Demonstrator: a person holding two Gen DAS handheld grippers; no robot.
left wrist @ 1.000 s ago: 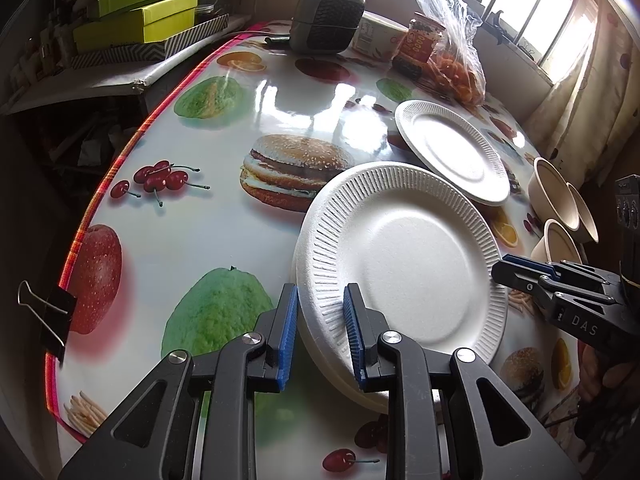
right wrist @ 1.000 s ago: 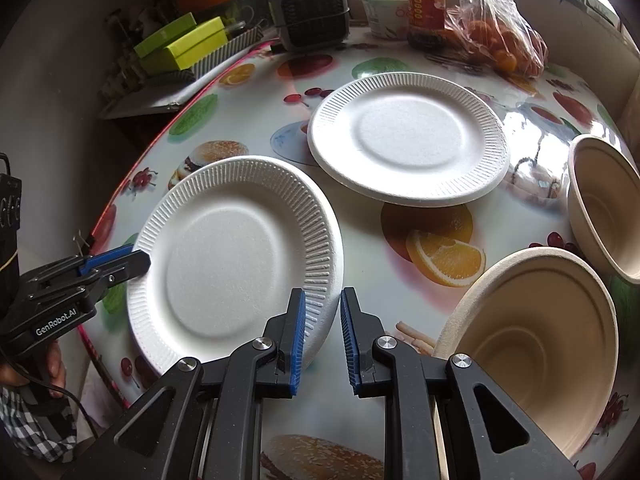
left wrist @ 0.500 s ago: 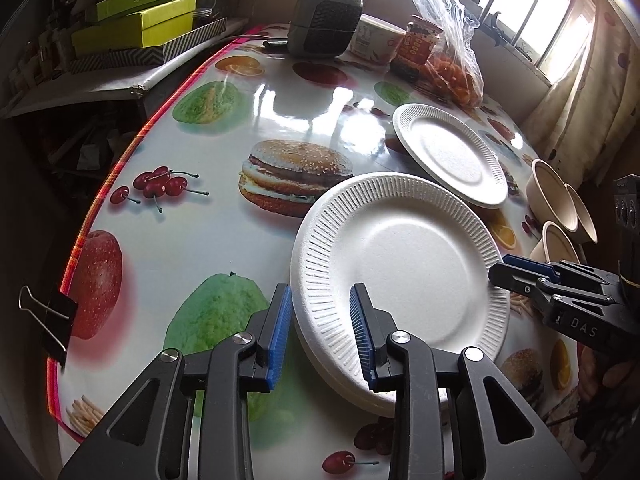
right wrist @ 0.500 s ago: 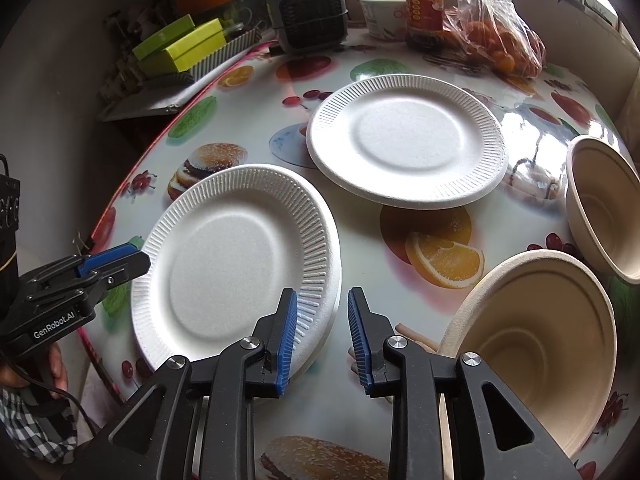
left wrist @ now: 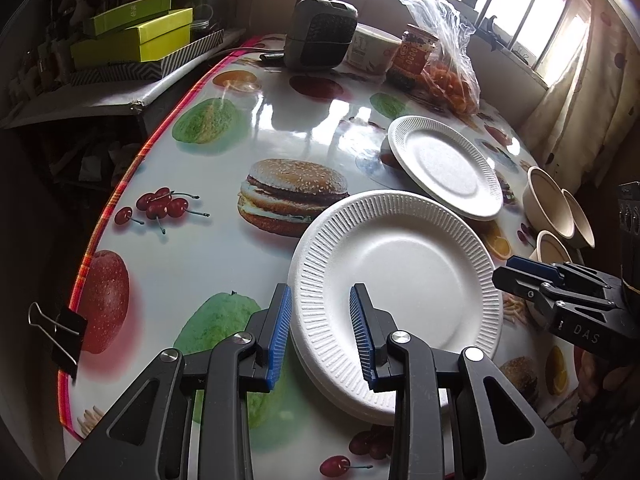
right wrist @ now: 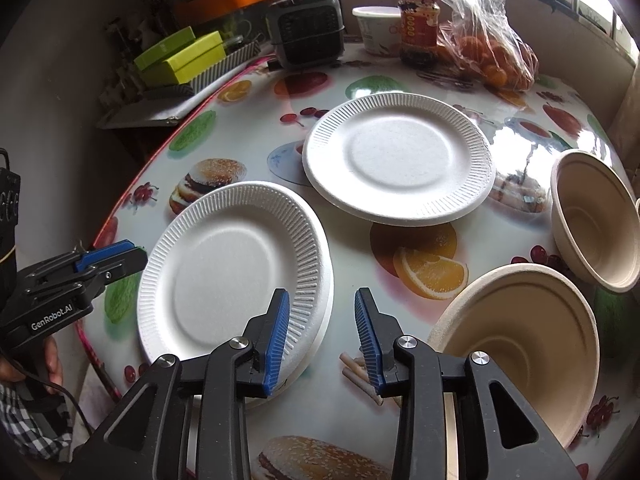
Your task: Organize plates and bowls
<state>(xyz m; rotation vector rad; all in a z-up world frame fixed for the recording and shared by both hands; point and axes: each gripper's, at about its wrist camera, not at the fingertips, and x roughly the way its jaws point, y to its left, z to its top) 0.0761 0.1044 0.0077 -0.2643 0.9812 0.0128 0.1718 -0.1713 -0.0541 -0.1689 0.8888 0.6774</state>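
The stack of white plates (left wrist: 396, 280) sat at the near edge of the table (left wrist: 224, 264), with the single white plate (right wrist: 396, 164) farther in toward the middle and the tan bowls (right wrist: 516, 340) along the right edge. The left gripper (left wrist: 320, 330) had its jaws parted across the stack's near rim, pads not pressing it. The right gripper (right wrist: 322, 336) had just been opening; its left pad lay over the stack's right rim and nothing was caught between its jaws. The single plate lay ahead of the right gripper, so the right hand seemed nearer to fetch it; the nearest bowl lay just to its right.
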